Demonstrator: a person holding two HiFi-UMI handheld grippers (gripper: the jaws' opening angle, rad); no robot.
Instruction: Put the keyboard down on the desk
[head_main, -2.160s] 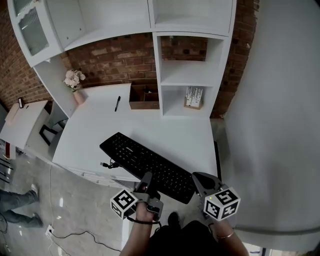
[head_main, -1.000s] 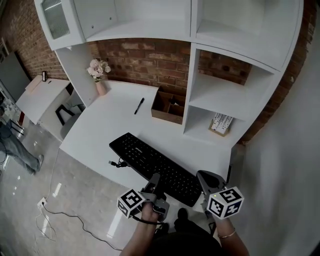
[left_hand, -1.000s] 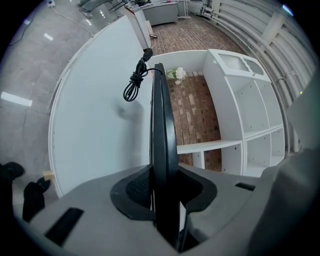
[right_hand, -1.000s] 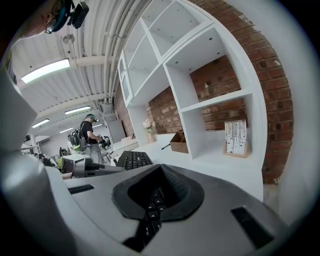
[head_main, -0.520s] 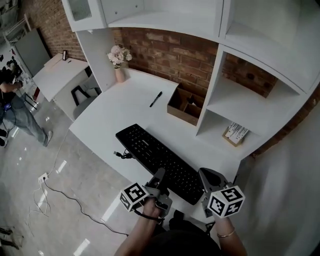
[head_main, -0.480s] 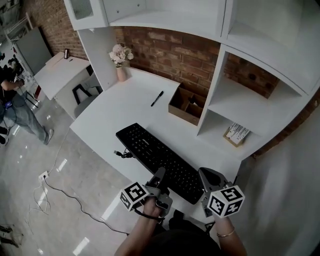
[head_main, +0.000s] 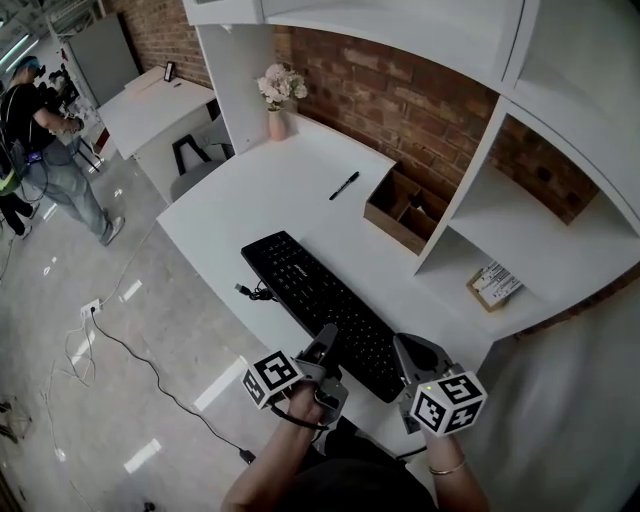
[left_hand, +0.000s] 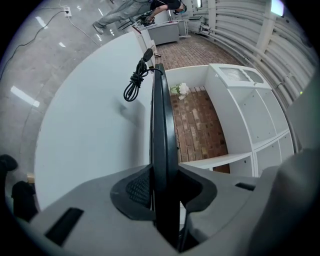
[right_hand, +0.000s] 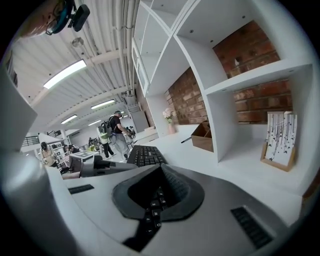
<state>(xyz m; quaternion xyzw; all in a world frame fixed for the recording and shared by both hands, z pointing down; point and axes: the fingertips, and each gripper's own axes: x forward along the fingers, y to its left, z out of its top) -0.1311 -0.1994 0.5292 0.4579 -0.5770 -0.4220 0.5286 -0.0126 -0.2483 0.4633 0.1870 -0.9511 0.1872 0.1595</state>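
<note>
Left tongs (head_main: 326, 340) and right tongs (head_main: 402, 350) both clamp the keyboard (head_main: 305, 295) — its near end, at the desk (head_main: 290, 190) edge

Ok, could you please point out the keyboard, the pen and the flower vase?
keyboard (head_main: 318, 308): head view, middle of its key field.
pen (head_main: 344, 185): head view, middle of its barrel.
vase (head_main: 277, 125): head view, pink body below the flowers.
</note>
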